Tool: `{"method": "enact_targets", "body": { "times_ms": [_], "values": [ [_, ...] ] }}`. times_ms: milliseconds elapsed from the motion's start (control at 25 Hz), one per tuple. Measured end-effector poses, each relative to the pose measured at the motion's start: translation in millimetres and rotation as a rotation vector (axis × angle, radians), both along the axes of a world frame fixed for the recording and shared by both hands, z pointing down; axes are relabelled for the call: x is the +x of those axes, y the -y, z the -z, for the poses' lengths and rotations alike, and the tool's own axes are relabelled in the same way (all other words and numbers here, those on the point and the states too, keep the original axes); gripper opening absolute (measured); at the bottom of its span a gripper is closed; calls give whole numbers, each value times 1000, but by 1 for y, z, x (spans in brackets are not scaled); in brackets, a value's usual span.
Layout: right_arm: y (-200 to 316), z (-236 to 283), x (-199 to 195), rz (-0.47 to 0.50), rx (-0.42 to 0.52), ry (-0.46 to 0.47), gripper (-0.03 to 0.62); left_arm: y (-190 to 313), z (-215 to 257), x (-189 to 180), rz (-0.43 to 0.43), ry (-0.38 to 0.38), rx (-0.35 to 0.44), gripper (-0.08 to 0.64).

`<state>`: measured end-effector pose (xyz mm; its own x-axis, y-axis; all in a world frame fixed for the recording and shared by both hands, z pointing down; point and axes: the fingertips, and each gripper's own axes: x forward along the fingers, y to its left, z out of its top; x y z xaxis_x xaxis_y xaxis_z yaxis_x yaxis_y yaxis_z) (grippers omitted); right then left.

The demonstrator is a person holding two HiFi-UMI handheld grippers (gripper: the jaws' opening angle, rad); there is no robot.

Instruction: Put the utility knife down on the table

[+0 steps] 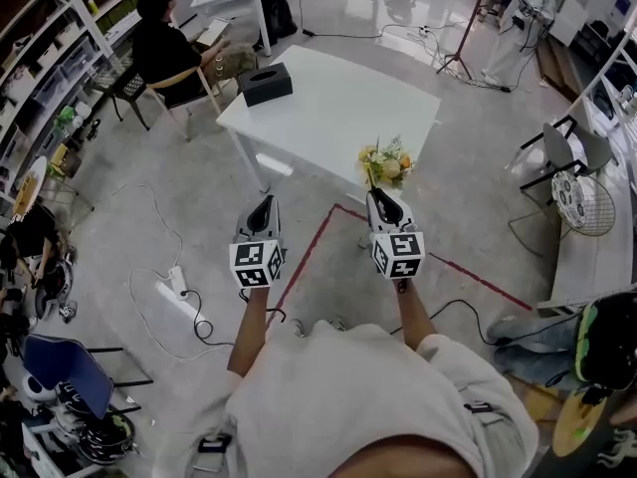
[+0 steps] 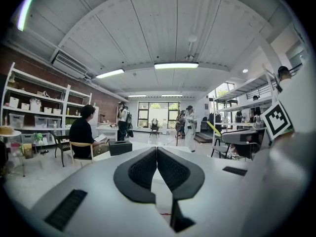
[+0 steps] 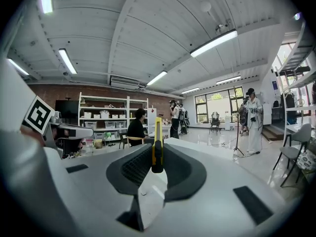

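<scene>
Right hand-held gripper point(image 1: 384, 202) clamps upright utility knife point(image 3: 157, 142); left hand-held gripper point(image 1: 261, 209) closed, empty. Flowers point(image 1: 386, 163) at table point(image 1: 328, 108) corner ahead.

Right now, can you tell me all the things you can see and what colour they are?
table: one, white, ahead.
box: one, black, on the table's far left corner.
flowers: one bunch, yellow, at the table's near edge.
tape line: one, red, on the floor.
power strip: one, white, on the floor, left.
people: two, one seated in black, one standing in white.
utility knife: one, yellow and black, in the right gripper.
left gripper: white, fingers shut, empty.
right gripper: white, fingers shut on the knife.
</scene>
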<state>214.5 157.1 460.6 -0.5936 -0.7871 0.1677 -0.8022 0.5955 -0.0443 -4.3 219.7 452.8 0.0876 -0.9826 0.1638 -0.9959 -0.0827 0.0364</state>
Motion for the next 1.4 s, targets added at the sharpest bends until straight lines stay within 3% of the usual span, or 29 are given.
{"method": "enact_targets", "body": {
  "times_ms": [280, 720, 1400],
  "values": [
    [15, -4, 2, 38, -6, 3, 84, 5, -6, 5, 34, 2, -14, 20],
    [47, -18, -25, 55, -27, -18, 84, 32, -23, -24, 61, -15, -37, 20],
    [149, -12, -105, -34, -37, -47, 83, 164, -18, -110, -35, -54, -20, 20]
  ]
}}
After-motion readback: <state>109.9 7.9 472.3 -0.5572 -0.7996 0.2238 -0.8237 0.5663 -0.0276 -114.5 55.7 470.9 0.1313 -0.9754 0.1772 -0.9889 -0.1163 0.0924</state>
